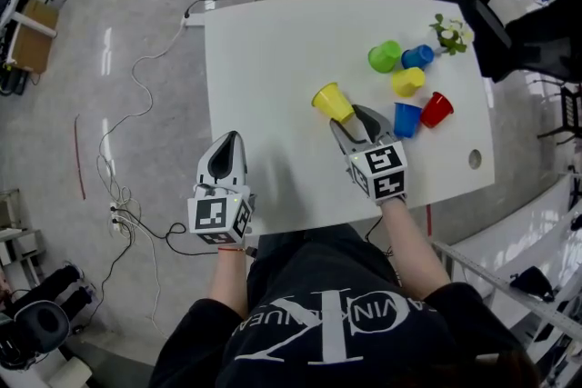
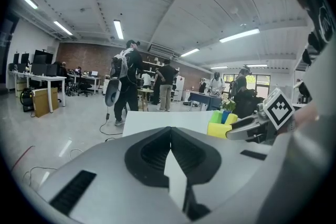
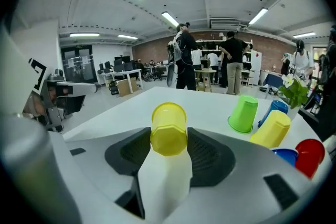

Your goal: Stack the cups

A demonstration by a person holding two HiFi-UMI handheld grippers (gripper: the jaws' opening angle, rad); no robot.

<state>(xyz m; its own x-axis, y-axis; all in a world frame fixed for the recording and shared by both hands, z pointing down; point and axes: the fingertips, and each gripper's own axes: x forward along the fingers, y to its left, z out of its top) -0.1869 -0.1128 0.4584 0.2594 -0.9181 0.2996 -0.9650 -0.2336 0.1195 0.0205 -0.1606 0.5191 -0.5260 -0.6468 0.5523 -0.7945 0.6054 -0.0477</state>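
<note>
Where jaws press in, grips yellow cup [image 3: 168,126] in right claw [image 1: 353,115]: smooth plastic, faceted base toward claw, mouth pointing away, over bench [image 1: 273,86]. Holds left claw [image 2: 169,134] pinched together, empty.

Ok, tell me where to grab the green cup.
The green cup stands mouth down, so pinch its side wall near the narrow closed base on top. Come from its left, since the blue cup sits close on its right.
</note>
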